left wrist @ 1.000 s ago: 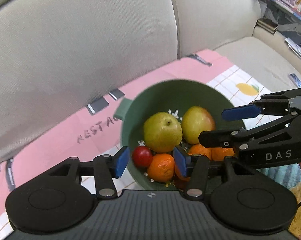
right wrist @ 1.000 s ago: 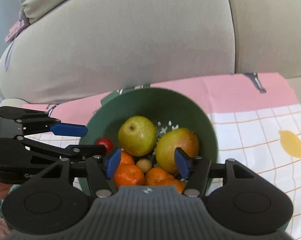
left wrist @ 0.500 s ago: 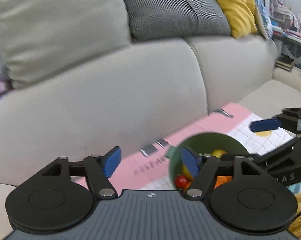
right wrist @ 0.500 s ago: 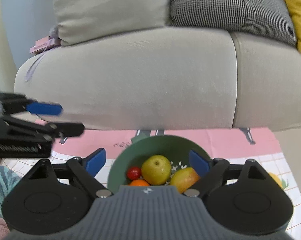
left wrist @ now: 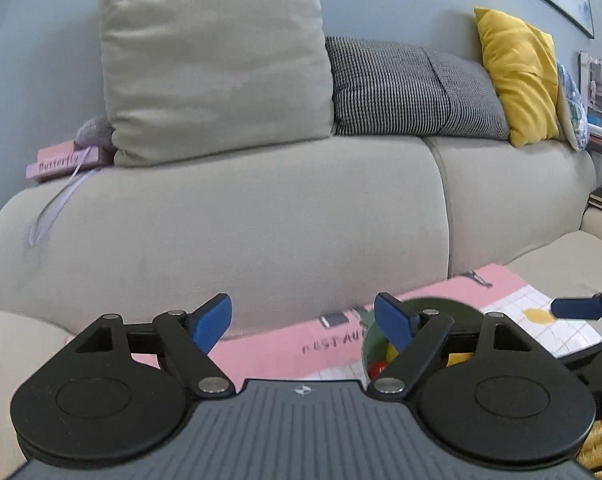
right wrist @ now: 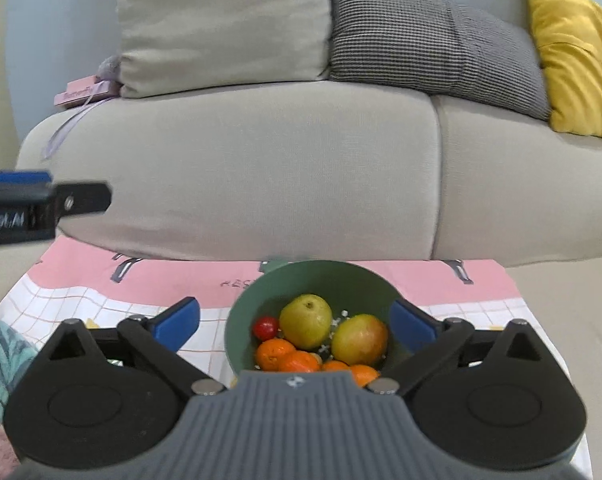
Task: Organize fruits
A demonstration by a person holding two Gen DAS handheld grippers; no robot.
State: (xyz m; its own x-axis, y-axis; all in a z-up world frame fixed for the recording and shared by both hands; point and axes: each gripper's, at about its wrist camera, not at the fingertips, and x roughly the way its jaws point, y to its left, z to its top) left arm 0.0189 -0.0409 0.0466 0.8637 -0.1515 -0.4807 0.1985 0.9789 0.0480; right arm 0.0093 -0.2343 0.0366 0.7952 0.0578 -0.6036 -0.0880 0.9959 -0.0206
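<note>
Fruit fills the green bowl [right wrist: 313,280] before you; your left gripper [left wrist: 303,322] and right gripper [right wrist: 295,322] hold jaws released, empty.

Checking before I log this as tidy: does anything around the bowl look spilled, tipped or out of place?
Nothing stands out. The bowl sits upright on the cloth with the pears, oranges and small red fruit all inside. No fruit shows on the cloth. Both the left tool and right tool are open and empty.
</note>
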